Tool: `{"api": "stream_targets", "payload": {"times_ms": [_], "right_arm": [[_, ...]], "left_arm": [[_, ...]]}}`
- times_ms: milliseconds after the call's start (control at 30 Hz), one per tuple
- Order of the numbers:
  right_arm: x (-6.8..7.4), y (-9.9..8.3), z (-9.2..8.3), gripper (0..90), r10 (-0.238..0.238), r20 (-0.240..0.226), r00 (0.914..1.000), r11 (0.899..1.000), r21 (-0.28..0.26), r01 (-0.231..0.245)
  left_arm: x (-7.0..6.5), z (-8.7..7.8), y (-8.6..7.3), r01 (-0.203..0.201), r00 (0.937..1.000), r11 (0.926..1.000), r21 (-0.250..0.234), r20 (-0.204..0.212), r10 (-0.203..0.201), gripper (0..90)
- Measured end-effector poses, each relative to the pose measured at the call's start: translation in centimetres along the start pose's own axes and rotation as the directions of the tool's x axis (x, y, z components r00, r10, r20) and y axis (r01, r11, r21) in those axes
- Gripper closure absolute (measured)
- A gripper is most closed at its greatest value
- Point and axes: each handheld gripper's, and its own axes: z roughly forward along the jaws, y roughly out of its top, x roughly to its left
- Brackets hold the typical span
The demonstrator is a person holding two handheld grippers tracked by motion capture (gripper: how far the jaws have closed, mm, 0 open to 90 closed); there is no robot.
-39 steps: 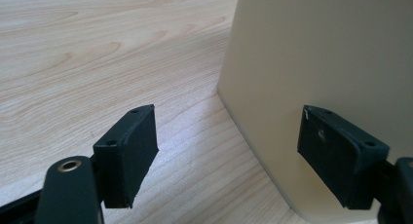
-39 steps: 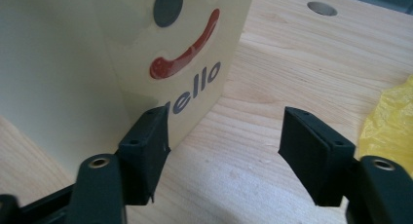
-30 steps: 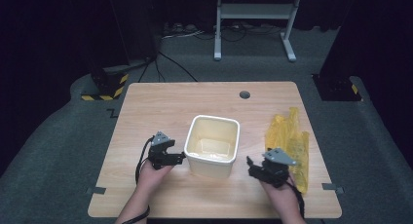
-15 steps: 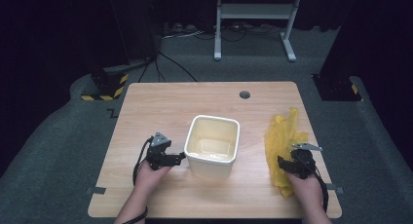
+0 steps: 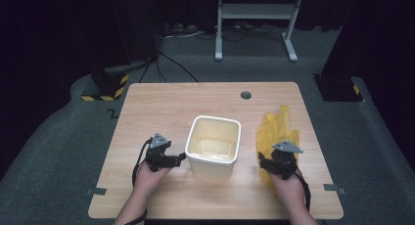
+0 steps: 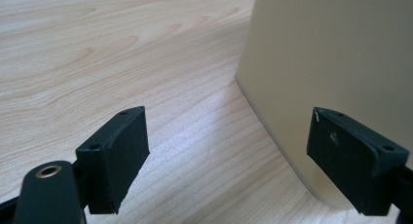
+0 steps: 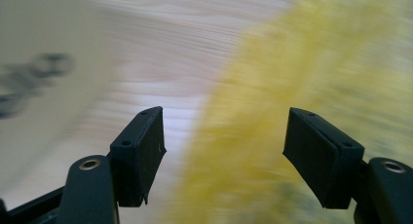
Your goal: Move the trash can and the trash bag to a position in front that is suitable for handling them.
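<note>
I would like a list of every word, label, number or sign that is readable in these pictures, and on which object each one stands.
No text can be read.
Dark marks on the side of the cream tub in the right gripper view: too blurred to read.
Black and yellow stripes on the floor block: a hazard pattern, no words.

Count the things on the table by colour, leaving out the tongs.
Cream: 1, the tub
Yellow: 1, the bag
Total: 2
</note>
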Motion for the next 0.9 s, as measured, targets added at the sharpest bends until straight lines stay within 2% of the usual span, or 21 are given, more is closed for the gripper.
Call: {"api": "stream_targets", "payload": {"times_ms": [100,200,400,433,633,700,800,900], "right_arm": [[3.2,0.1,-0.3,31.3,-0.053,-0.081,0.9953,0.999,-0.019,0.051],[5.1,-0.1,-0.1,31.8,-0.08,-0.127,0.9887,0.997,-0.016,0.078],[6.7,-0.4,0.0,32.8,-0.114,-0.162,0.9803,0.994,-0.014,0.113],[7.0,-0.5,-0.2,33.1,-0.121,-0.147,0.9817,0.993,-0.019,0.12],[7.7,-1.0,-0.9,31.3,-0.14,-0.167,0.9759,0.99,-0.015,0.14],[7.6,-1.0,-1.2,29.6,-0.135,-0.176,0.9751,0.991,-0.017,0.134],[7.0,-1.0,-1.8,28.6,-0.129,-0.17,0.9771,0.992,-0.031,0.125],[5.8,-1.1,-2.3,27.6,-0.119,-0.172,0.9778,0.993,-0.024,0.117]], "left_arm": [[-0.1,0.2,0.0,-0.001,1.0,1.0,0.0,0.001,0.001,15.6],[-0.4,0.5,0.0,-0.012,0.9999,0.9999,0.007,0.005,0.012,15.4],[-0.5,1.0,0.1,-0.049,0.9984,0.9988,-0.006,0.027,0.049,16.7],[-0.4,1.1,0.1,-0.05,0.9983,0.9987,-0.009,0.032,0.05,17.4],[0.2,1.3,0.3,-0.059,0.9967,0.9981,-0.017,0.054,0.06,18.4],[0.3,1.4,0.4,-0.051,0.9971,0.9985,-0.017,0.056,0.052,17.8],[0.3,1.4,0.3,-0.047,0.9981,0.9989,0.001,0.04,0.047,16.2],[0.2,1.1,0.1,-0.042,0.9989,0.9984,0.037,0.021,0.042,16.1]]}}
